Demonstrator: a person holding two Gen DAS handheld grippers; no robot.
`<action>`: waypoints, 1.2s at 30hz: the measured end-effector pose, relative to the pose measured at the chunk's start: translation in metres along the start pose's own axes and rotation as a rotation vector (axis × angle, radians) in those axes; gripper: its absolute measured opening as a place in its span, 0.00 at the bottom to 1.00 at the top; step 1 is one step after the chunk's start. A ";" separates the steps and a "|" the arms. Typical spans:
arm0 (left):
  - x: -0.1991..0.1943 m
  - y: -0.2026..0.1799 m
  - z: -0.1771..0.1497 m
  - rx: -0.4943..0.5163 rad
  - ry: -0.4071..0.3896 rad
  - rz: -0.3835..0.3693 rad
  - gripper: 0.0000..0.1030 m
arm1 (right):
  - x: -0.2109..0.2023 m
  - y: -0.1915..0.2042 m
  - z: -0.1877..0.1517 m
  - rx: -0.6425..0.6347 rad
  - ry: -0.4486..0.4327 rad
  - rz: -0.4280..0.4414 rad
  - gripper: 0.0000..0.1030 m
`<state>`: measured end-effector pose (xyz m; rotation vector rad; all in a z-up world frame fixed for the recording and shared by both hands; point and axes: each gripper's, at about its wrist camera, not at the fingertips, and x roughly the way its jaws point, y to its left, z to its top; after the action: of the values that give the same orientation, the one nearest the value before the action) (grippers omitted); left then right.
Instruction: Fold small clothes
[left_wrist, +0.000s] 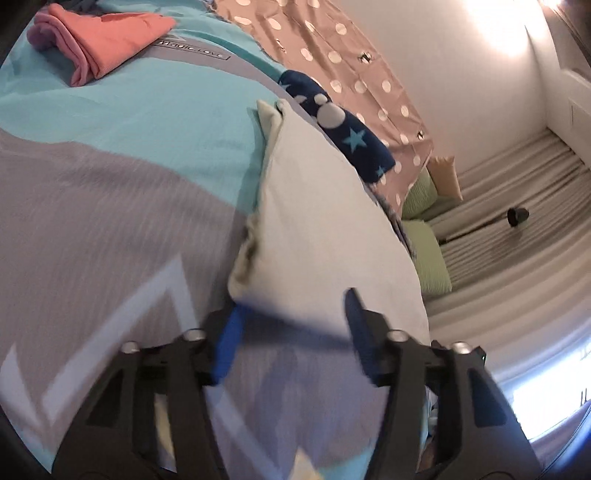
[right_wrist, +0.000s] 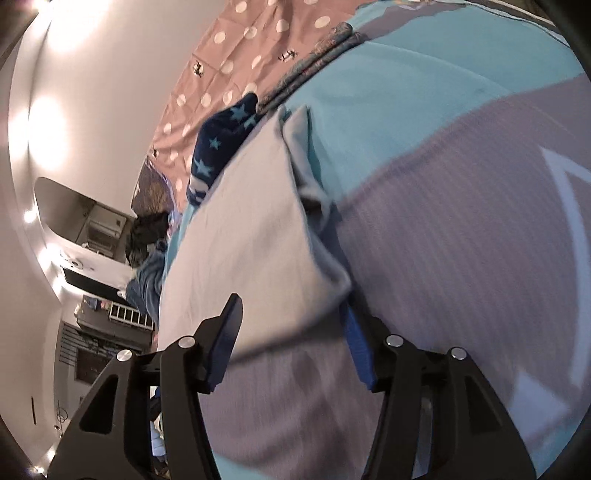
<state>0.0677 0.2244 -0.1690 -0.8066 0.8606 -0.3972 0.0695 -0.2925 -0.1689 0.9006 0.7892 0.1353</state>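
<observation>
A pale, cream-white folded garment (left_wrist: 325, 229) (right_wrist: 251, 229) lies on the teal and grey bed cover (left_wrist: 110, 184) (right_wrist: 461, 221). My left gripper (left_wrist: 293, 306) hovers at the garment's near edge, jaws apart, with that edge lying loosely between the blue-padded fingers. My right gripper (right_wrist: 291, 306) stands the same way at the near edge in its own view, jaws wide and not pressing the cloth. Farther off on the cover, at the upper left, rests a folded pink garment (left_wrist: 103, 44).
A navy star-print cloth (left_wrist: 343, 125) (right_wrist: 221, 136) lies just beyond the pale garment, against a dusty-pink polka-dot fabric (left_wrist: 332, 48) (right_wrist: 251, 48). Green pillows (left_wrist: 428, 251) and a pleated curtain (left_wrist: 517, 221) are off the bed's side. A dark heap of clothes (right_wrist: 147, 236) lies past the other side.
</observation>
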 end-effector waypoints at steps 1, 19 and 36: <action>0.007 0.004 0.003 -0.025 0.005 -0.013 0.02 | 0.005 0.001 0.002 0.004 -0.003 -0.039 0.18; -0.086 -0.063 -0.013 0.228 -0.149 0.379 0.03 | -0.084 -0.030 -0.027 -0.011 -0.057 -0.106 0.02; 0.218 -0.314 -0.184 1.092 0.437 0.135 0.58 | -0.049 -0.028 0.072 -0.207 0.013 -0.088 0.26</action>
<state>0.0547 -0.1960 -0.1130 0.3622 0.9236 -0.8324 0.0765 -0.3782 -0.1358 0.6686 0.8102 0.1427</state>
